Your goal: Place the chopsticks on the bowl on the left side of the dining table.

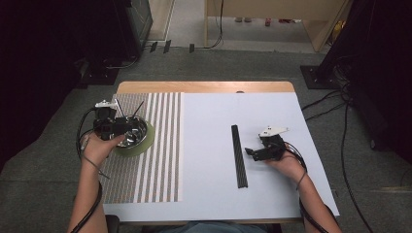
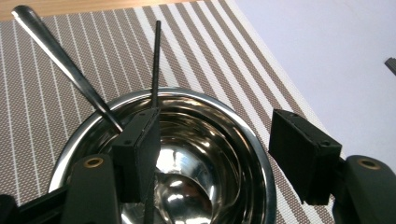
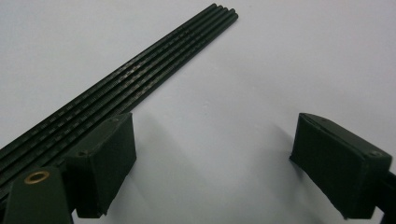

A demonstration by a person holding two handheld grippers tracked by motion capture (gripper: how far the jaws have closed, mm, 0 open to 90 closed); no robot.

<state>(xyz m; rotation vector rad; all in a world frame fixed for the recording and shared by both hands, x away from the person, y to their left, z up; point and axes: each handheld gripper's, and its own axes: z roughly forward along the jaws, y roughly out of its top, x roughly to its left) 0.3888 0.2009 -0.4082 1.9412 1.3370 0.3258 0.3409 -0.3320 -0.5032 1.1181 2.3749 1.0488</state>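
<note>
The left gripper (image 2: 215, 158) is held above a steel bowl (image 2: 243, 140) with its jaws spread wide and nothing clamped between them; one jaw hangs over the bowl's hollow and the other outside the rim. Just beside the inner jaw a thin black chopstick (image 2: 155, 65) is seen leaning out over the rim, and a metal spoon (image 2: 60, 58) is propped next to it, its handle pointing up and away. The bowl is set on a green plate (image 1: 145, 143), which lies on a striped placemat (image 1: 155, 145) at the left of the white table (image 1: 209, 194).

The right gripper (image 3: 210, 163) is likewise released, its jaws apart and low over the table, with a bundle of black chopsticks (image 3: 140, 74) lying flat just beside one jaw and outside the gap.

Several slips can be expected from here. If the left jaws are closed as they stand, the bowl's rim may be caught instead of the chopstick, and the bowl could be tipped or dragged off the plate. The leaning chopstick is thin and smooth, so it may be nudged aside and the spoon knocked over with it. On the right, the bundle may be scattered if a jaw is pushed against it sideways.
</note>
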